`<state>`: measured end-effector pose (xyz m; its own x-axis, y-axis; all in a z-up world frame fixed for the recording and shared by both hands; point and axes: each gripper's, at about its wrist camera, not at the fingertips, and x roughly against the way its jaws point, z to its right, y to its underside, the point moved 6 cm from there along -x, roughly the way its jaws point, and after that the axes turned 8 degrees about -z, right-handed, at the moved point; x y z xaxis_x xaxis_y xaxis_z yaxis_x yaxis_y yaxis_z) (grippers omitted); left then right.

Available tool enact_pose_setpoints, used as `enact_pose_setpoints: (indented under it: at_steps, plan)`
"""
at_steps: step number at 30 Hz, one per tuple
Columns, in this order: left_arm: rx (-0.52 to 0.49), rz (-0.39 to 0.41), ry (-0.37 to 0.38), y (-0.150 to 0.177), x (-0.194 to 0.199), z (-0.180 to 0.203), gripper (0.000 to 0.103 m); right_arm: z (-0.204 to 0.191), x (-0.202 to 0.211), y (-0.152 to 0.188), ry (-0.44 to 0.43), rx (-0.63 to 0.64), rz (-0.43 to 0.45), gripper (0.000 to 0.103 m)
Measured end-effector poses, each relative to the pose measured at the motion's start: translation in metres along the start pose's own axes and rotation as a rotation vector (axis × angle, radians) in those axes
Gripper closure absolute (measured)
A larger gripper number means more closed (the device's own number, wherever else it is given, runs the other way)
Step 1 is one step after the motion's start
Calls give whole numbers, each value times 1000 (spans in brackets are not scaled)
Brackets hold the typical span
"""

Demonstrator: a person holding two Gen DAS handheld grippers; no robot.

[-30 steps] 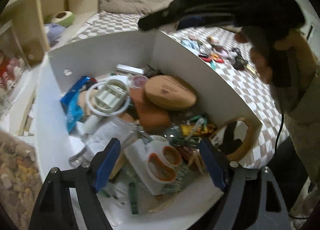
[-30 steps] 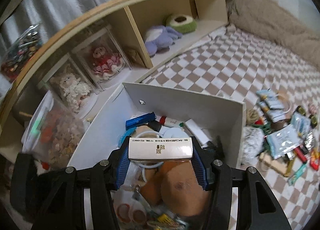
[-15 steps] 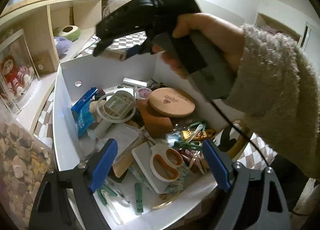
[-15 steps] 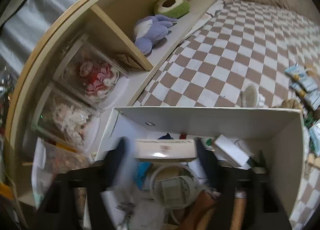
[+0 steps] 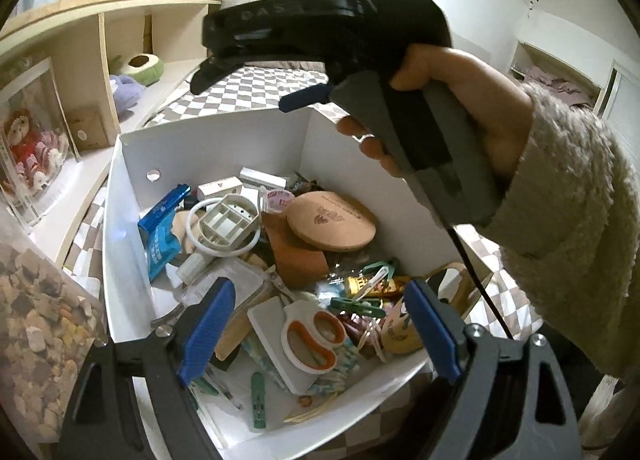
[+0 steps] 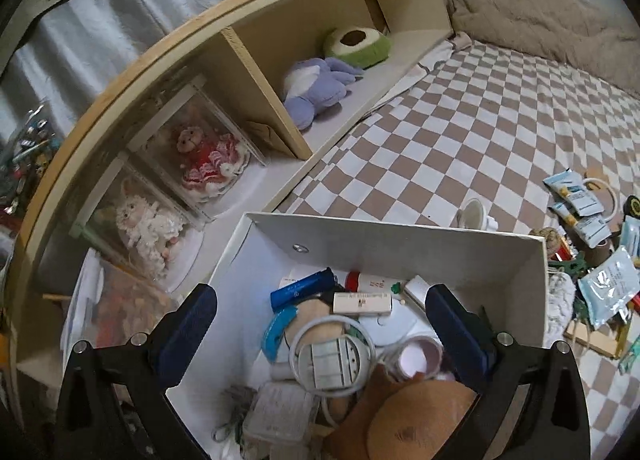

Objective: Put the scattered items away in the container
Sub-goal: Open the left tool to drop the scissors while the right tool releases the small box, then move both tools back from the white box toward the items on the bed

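Right wrist view: right gripper (image 6: 320, 296) poised over the near half of the white box (image 6: 400, 236), angled downward. Jaws just been opening and spread very wide, with nothing between the blue pads. Directly below the gap, inside the box: small printed white carton (image 6: 362, 303) lying flat toward the far wall, blue tube (image 6: 303, 289) just left of it, white ring around a grey tray (image 6: 332, 356) nearer the middle, pink-lidded cup (image 6: 414, 356) beside the ring, tan round disc (image 6: 420, 420) at the near end. Outside the box, on the checkered cloth (image 6: 460, 140): loose packets (image 6: 600, 288) and other small items well apart from the right wall, one white cup (image 6: 474, 216) just beyond the far wall. Wooden shelf (image 6: 260, 60) with plush toys to the left of the box.

Left wrist view: left gripper (image 5: 320, 292) held above the near corner of the box, also tilted downward. Jaws just been opening, wide apart, gripping nothing; only the box's contents seen past the pads. Orange-handled scissors (image 5: 310, 340) on a white pad at the near end of the box, green clothes pegs (image 5: 352, 304) just right of them, the round disc further in. Above the far right wall of the box, a hand (image 5: 460, 108) in a fuzzy sleeve (image 5: 580, 220) grasping the grey handle of the right gripper, fingers of the tool pointing over the box interior.
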<state>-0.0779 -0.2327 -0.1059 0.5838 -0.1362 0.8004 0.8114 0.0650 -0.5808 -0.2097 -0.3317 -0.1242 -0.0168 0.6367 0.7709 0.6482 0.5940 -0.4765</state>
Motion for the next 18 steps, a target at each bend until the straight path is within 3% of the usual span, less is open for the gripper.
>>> enact_pose_setpoints:
  at_steps: [7,10,18]
  plan:
    - [5,13,-39,-4,11,11,16,-5,37,16,-4,50,26,0]
    - [10,27,-62,-7,15,16,3,-4,52,25,-11,70,42,0]
    - [37,72,-124,-14,24,31,0,6,94,52,54,169,90,0]
